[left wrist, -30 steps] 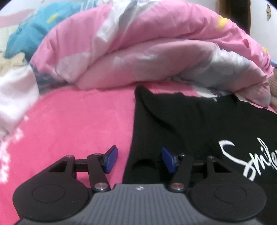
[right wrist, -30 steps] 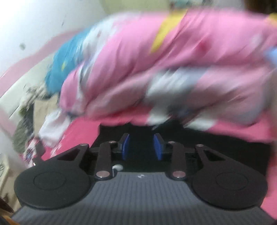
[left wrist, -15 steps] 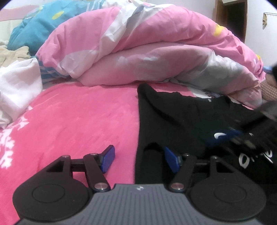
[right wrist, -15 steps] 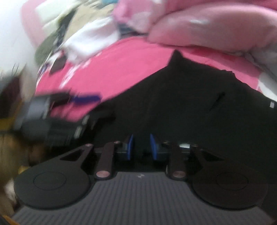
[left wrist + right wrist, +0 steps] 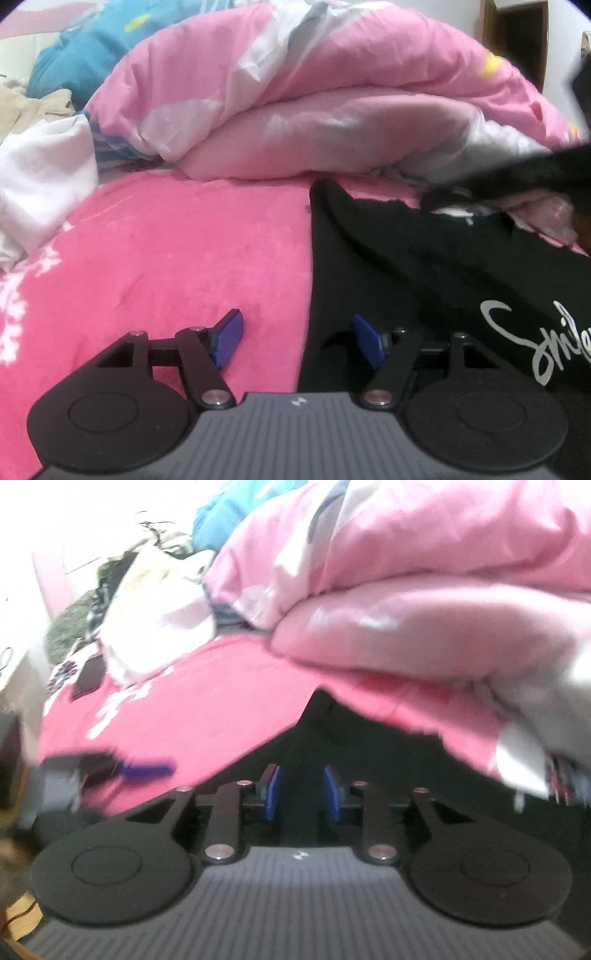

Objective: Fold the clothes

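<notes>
A black T-shirt (image 5: 406, 266) with white lettering (image 5: 517, 343) lies flat on the pink blanket (image 5: 184, 251). My left gripper (image 5: 295, 328) straddles the shirt's left edge, one blue pad over the blanket and the other over the shirt. Its jaws are opening and the pads press on nothing. In the right wrist view my right gripper (image 5: 302, 779) hovers low over the black T-shirt (image 5: 332, 731) near a pointed corner. Its jaws are opening a little, with only dark cloth showing behind the gap. The left gripper (image 5: 110, 771) shows there as a blur at the left.
A folded pink quilt (image 5: 314, 110) rises right behind the shirt. White cloth (image 5: 40, 177) lies at the left, and a pile of clothes (image 5: 140, 587) sits farther back. A dark blurred shape (image 5: 517, 177) crosses the upper right of the left wrist view.
The right gripper swung across and sank toward the shirt; its blur left the middle right of the left wrist view. The left jaws spread slightly wider while the left hand stayed put.
</notes>
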The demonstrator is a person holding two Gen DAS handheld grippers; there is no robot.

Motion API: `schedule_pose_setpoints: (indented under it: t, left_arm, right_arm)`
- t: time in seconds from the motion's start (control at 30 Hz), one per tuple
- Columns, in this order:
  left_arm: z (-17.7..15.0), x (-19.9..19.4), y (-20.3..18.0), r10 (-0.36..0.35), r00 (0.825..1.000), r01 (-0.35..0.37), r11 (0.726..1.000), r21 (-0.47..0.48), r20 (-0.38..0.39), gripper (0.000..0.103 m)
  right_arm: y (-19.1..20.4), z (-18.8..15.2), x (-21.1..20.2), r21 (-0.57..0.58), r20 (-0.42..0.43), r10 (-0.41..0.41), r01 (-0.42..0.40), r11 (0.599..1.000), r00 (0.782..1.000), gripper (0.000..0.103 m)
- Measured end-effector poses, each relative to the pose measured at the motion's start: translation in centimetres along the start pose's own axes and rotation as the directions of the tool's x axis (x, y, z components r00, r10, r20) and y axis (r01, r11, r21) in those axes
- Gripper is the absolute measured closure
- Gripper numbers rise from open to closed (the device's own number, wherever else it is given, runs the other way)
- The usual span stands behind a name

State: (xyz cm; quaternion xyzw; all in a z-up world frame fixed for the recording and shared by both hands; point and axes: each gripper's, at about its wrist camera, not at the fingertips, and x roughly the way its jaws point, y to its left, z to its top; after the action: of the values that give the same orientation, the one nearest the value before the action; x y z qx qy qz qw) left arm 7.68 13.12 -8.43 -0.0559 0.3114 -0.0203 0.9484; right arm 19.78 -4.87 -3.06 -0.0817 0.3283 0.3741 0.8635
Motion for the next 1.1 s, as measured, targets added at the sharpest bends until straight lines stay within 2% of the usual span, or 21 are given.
schedule_pose_setpoints:
  t: [0.1, 0.17, 0.23, 0.3, 0.33, 0.37, 0.4, 0.47, 0.53, 0.67, 0.8, 0.9, 0.93, 1.0, 1.03, 1.1]
  left_arm:
    - [-0.1, -0.2, 0.6, -0.02, 1.0, 0.02, 0.999, -0.027, 0.007, 0.036]
    - [-0.2, -0.2, 0.7, -0.025, 1.0, 0.025, 0.999, -0.033, 0.012, 0.036]
    - [-0.2, -0.2, 0.7, -0.027, 1.0, 0.027, 0.999, -0.035, 0.016, 0.036]
    - [-0.3, -0.2, 0.8, -0.03, 0.999, 0.03, 0.999, -0.039, 0.02, 0.036]
    - [-0.3, -0.2, 0.8, -0.031, 0.999, 0.032, 0.999, -0.042, 0.021, 0.036]
    - [-0.4, -0.2, 0.8, -0.032, 0.999, 0.033, 0.999, -0.043, 0.022, 0.036]
    - [-0.4, -0.2, 0.8, -0.033, 0.999, 0.034, 0.998, -0.044, 0.023, 0.036]
    - [-0.4, -0.2, 0.9, -0.034, 0.999, 0.035, 0.998, -0.045, 0.023, 0.036]
    - [-0.4, -0.2, 0.9, -0.034, 0.999, 0.035, 0.998, -0.046, 0.024, 0.036]
    - [-0.4, -0.2, 0.9, -0.034, 0.999, 0.036, 0.998, -0.046, 0.024, 0.036]
    - [-0.5, -0.2, 1.0, -0.033, 0.999, 0.035, 0.998, -0.045, 0.025, 0.036]
    - [-0.5, -0.3, 1.0, -0.032, 0.999, 0.033, 0.999, -0.043, 0.027, 0.036]
    - [-0.5, -0.3, 1.0, -0.032, 0.999, 0.033, 0.999, -0.042, 0.028, 0.036]
    - [-0.6, -0.3, 0.9, -0.03, 0.999, 0.031, 0.999, -0.041, 0.028, 0.036]
    - [-0.6, -0.3, 0.9, -0.029, 0.999, 0.03, 0.999, -0.04, 0.028, 0.036]
    - [-0.6, -0.3, 0.9, -0.028, 0.999, 0.029, 0.999, -0.04, 0.028, 0.036]
  right_arm:
    - [-1.4, 1.4, 3.0, -0.046, 0.007, -0.028, 0.028, 0.999, 1.0, 0.072]
    - [-2.1, 1.7, 4.7, -0.089, -0.02, -0.036, 0.034, 0.995, 0.999, 0.067]
    - [-2.6, 1.7, 6.1, -0.125, -0.06, -0.039, 0.031, 0.992, 0.997, 0.066]
    - [-2.9, 1.3, 6.3, -0.114, -0.079, -0.027, 0.018, 0.993, 0.997, 0.068]
    - [-3.0, 1.0, 6.2, -0.107, -0.081, -0.02, 0.012, 0.994, 0.997, 0.075]
    - [-3.1, 0.8, 6.2, -0.101, -0.083, -0.014, 0.006, 0.995, 0.996, 0.095]
    - [-3.1, 0.5, 6.1, -0.094, -0.085, -0.008, 0.0, 0.996, 0.996, 0.103]
    - [-3.5, 0.1, 5.8, -0.068, -0.078, -0.001, -0.005, 0.998, 0.997, 0.103]
    - [-4.7, -0.1, 5.1, 0.016, -0.032, -0.013, 0.014, 1.0, 0.999, 0.103]
    - [-6.6, -1.0, 5.6, 0.122, -0.053, -0.017, 0.024, 0.992, 0.998, 0.1]
    - [-6.7, 0.0, 4.2, 0.133, 0.048, -0.03, 0.024, 0.991, 0.998, 0.099]
    - [-6.2, 1.3, 4.3, 0.11, 0.091, 0.038, -0.048, 0.993, 0.995, 0.097]
    - [-6.0, 1.7, 4.8, 0.106, 0.087, 0.078, -0.087, 0.991, 0.993, 0.097]
    - [-5.8, 1.9, 7.2, 0.131, 0.026, 0.177, -0.179, 0.975, 0.984, 0.097]
    - [-5.8, 1.9, 8.5, 0.148, 0.001, 0.199, -0.197, 0.969, 0.98, 0.098]
    - [-6.8, 1.8, 10.9, 0.198, -0.014, 0.161, -0.155, 0.968, 0.987, 0.102]
